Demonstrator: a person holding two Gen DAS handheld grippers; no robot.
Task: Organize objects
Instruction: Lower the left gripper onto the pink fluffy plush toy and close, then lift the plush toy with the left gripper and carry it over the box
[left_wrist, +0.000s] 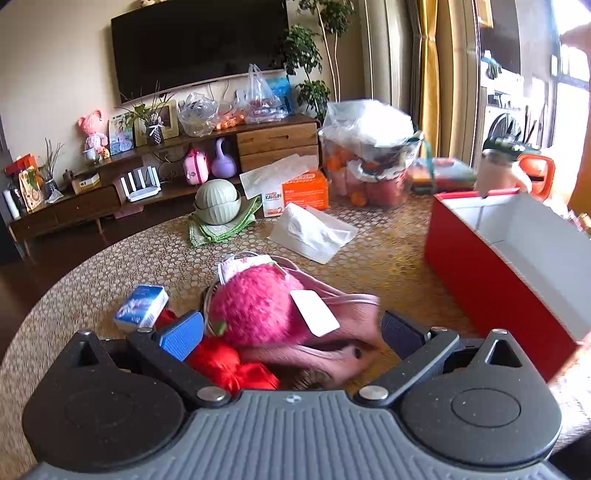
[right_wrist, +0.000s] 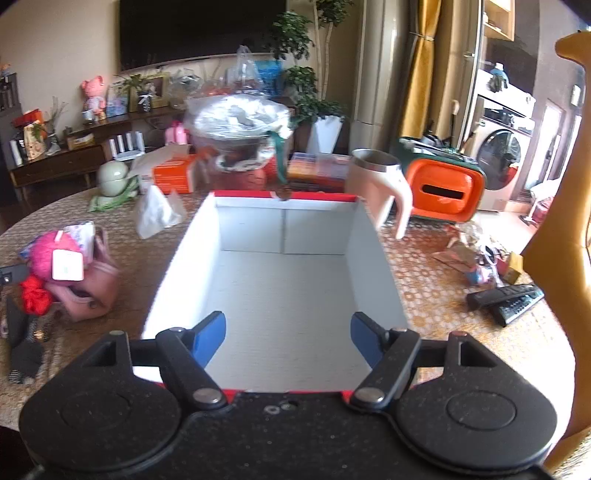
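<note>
Your left gripper (left_wrist: 291, 328) sits wide open around the pink plush ball (left_wrist: 258, 306) and pink bag (left_wrist: 343, 332) pile, gripping nothing — your right gripper (right_wrist: 288, 336), jaws also spread and empty, hovers over the red box (right_wrist: 177, 266).

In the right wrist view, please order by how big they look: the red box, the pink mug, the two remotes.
1. red box
2. pink mug
3. remotes
The box is nearest, so its lead is partly perspective.

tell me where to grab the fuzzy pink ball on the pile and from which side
Grip the fuzzy pink ball across its round middle, coming from above and the near side, where the open left gripper already straddles it. Its soft bulge sits atop the pink bag.
</note>
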